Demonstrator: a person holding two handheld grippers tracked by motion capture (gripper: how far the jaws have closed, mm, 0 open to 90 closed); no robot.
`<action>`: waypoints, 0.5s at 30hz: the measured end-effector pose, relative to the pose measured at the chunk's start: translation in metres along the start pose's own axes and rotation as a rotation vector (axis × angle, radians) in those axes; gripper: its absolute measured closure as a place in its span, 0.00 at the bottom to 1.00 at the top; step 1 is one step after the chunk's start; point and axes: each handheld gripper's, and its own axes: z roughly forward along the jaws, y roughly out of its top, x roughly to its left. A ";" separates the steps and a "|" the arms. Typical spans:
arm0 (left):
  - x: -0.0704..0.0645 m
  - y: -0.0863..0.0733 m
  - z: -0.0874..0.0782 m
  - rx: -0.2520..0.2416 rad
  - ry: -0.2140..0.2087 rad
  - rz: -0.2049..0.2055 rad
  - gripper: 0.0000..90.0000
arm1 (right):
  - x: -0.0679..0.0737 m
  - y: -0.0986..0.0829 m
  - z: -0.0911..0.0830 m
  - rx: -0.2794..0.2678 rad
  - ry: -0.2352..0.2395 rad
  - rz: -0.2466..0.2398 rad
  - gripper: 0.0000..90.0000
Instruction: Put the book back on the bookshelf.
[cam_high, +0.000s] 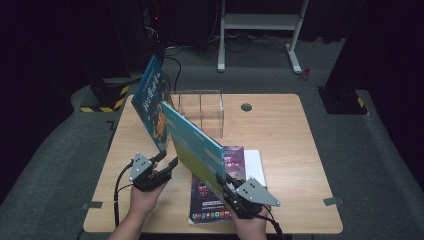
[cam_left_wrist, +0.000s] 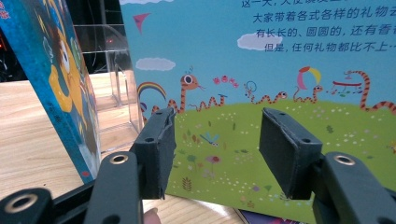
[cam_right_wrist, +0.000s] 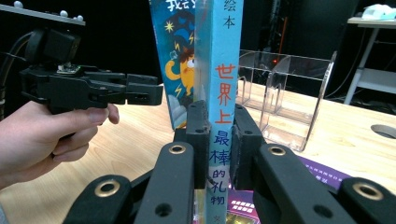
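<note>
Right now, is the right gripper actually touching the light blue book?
Touching. In the right gripper view, the right gripper has both jaws pressed against the spine of the light blue book.

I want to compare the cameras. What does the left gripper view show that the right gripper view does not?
The left gripper view gives the light-blue picture book's cover, with striped snakes on a green hill, framed by the open left gripper. The right gripper view gives that book's narrow spine, clamped by the right gripper, plus the purple magazine lying flat. Both share the dark-blue picture book and the clear acrylic book stand on the wooden table.
</note>
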 end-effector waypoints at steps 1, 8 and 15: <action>0.000 0.000 0.000 0.000 0.001 0.001 0.51 | 0.001 -0.001 0.001 0.000 -0.003 0.000 0.90; -0.005 0.003 -0.001 0.001 -0.004 0.014 0.50 | 0.008 -0.004 0.007 0.000 -0.017 0.013 0.90; -0.024 0.019 -0.010 -0.030 -0.073 0.037 0.43 | 0.012 -0.005 0.011 -0.002 -0.029 0.020 0.90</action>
